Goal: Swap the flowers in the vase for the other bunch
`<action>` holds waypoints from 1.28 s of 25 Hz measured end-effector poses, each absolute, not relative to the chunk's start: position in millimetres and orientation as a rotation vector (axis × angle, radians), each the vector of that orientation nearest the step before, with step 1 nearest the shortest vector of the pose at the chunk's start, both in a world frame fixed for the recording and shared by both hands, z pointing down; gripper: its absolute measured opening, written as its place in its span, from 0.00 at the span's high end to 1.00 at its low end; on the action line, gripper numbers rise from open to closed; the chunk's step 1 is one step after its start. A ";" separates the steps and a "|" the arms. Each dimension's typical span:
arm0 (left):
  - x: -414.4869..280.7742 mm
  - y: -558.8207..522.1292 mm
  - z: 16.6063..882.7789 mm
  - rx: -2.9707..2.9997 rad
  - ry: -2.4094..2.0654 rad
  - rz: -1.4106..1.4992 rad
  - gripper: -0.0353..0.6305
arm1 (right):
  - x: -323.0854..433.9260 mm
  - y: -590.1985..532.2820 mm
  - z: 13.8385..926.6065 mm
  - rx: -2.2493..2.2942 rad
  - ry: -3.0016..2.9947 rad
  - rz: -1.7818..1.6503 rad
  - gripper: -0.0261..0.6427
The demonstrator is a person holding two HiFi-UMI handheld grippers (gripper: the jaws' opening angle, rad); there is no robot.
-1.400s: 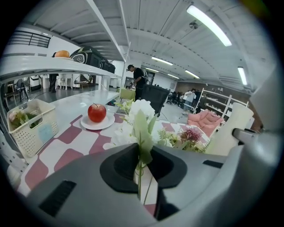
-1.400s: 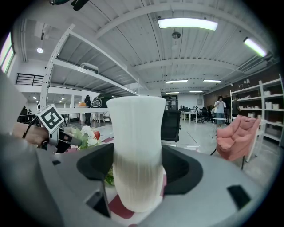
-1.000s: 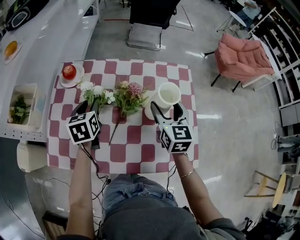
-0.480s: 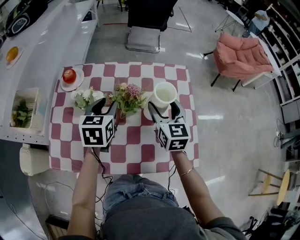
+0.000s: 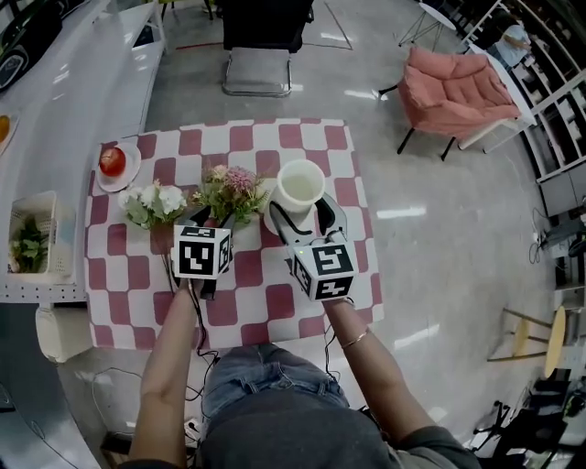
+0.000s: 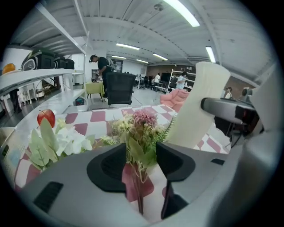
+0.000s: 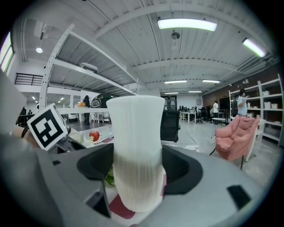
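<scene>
A large open-plan workspace, part office, part lab: polished concrete floor (image 5: 439,229), ribbed metal ceiling (image 7: 133,42) with strip lights (image 7: 186,24), black office chair (image 5: 265,18) top centre, pink armchair (image 5: 458,87) upper right, shelving (image 7: 266,106) far right.

Square table (image 5: 275,311) under a red-and-white checked cloth (image 5: 240,308). Far left corner: small plate (image 5: 128,174) bearing a red apple (image 5: 112,160). Lying flat along the middle, a white bunch (image 5: 156,200) with a pink bunch (image 5: 229,188) just beside it, heads toward the far edge; right of them a white ribbed vase (image 5: 300,183), upright, apparently standing on the cloth, though its foot is hidden.
</scene>
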State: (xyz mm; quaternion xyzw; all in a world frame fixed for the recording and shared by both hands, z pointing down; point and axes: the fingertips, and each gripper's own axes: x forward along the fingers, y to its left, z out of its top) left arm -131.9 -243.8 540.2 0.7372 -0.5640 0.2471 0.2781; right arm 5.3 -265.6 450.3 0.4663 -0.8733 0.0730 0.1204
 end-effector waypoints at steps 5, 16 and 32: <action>-126.6 -250.3 566.8 1.948 -1.454 0.716 0.62 | 7.0 -267.2 450.6 1.376 -2.548 0.227 0.45; -117.7 -257.7 600.8 1.902 -1.347 0.840 0.65 | 7.8 -268.8 452.1 1.379 -2.549 0.233 0.45; -119.2 -266.3 600.5 1.932 -1.357 0.881 0.79 | 7.5 -268.6 452.4 1.388 -2.544 0.238 0.45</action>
